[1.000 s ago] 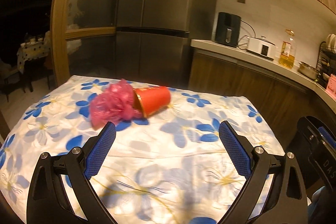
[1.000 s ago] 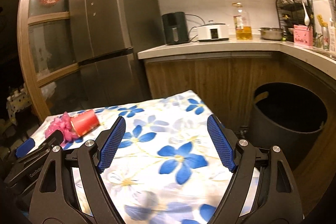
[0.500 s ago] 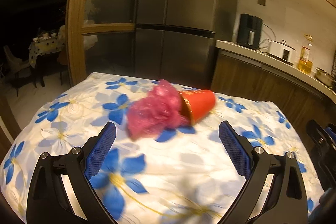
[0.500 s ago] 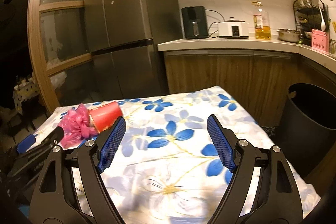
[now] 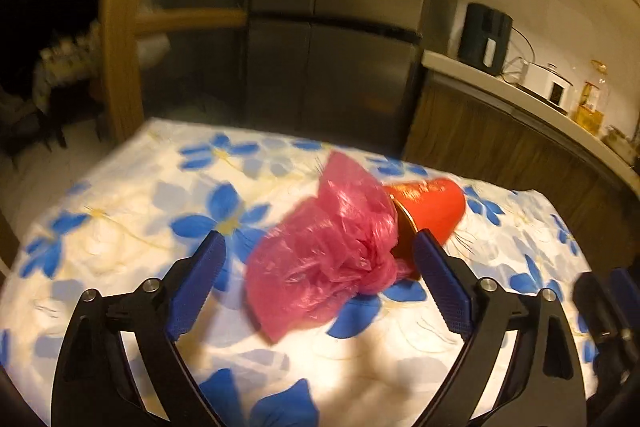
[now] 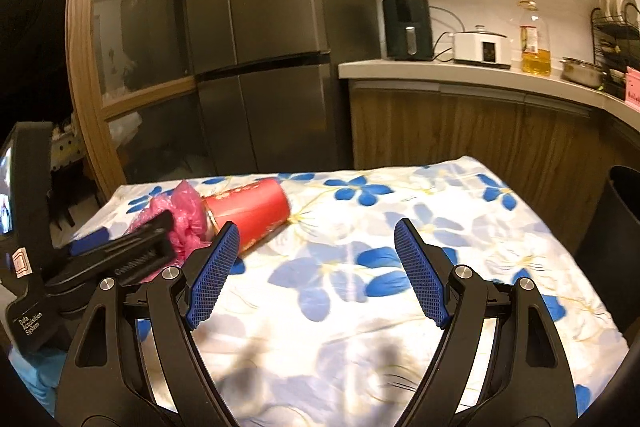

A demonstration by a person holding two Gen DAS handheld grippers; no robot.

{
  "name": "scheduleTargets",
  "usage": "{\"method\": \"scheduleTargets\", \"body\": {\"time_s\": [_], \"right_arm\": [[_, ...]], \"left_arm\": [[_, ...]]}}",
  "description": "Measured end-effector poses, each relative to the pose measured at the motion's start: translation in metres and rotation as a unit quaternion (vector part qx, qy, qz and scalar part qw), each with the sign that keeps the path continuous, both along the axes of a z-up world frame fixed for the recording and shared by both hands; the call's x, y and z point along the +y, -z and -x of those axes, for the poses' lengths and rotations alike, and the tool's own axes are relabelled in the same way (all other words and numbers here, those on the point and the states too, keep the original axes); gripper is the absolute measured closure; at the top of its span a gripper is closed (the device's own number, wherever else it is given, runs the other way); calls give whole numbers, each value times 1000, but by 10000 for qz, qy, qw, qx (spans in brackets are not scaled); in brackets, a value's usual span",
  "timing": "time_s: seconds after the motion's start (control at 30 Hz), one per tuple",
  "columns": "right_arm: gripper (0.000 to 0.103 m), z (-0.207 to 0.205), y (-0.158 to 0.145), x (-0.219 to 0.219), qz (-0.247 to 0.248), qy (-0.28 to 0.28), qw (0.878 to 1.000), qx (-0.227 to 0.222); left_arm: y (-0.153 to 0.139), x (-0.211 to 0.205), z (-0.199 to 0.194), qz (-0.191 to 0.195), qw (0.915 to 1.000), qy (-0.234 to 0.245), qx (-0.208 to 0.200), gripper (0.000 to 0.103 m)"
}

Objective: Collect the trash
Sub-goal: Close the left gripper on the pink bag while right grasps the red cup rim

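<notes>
The pink plastic bag [image 5: 328, 251] and red cup [image 5: 430, 207], formerly distant, are now framed at centre by the spread left gripper [image 5: 320, 275]; the right gripper [image 6: 318, 263] is kept spread.

i saw the bench [image 6: 360, 307] covered by a white cloth [image 5: 120, 219] printed with blue flowers. on it, toward the far left side, a crumpled pink plastic bag [image 5: 332, 247] lay touching the mouth of a red cup [image 6: 248, 211] tipped on its side. the rest of the cloth i saw bare.
</notes>
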State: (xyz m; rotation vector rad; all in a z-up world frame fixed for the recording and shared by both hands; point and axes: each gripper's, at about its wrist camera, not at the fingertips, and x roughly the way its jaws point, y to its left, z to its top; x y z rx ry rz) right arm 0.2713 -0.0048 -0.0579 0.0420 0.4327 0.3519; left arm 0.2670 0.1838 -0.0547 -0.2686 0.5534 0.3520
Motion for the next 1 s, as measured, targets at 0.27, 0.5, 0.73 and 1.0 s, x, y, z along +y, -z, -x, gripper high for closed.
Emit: {"method": "scheduleTargets", "body": {"time_s": [0.27, 0.5, 0.73, 1.0], "right_arm": [[25, -17, 13, 39, 194, -178, 9995, 158], [25, -28, 18, 54, 259, -204, 9991, 262], [28, -38, 20, 84, 525, -322, 9977, 287], [40, -58, 30, 110, 765, -149, 9955, 536]], "left_arm": [[23, 23, -15, 953, 9946, 336, 231, 85], [32, 39, -2, 1412, 9896, 270, 79, 102], [14, 51, 31, 1276, 9907, -266, -379, 102], [2, 54, 42, 1151, 9901, -418, -688, 102]]}}
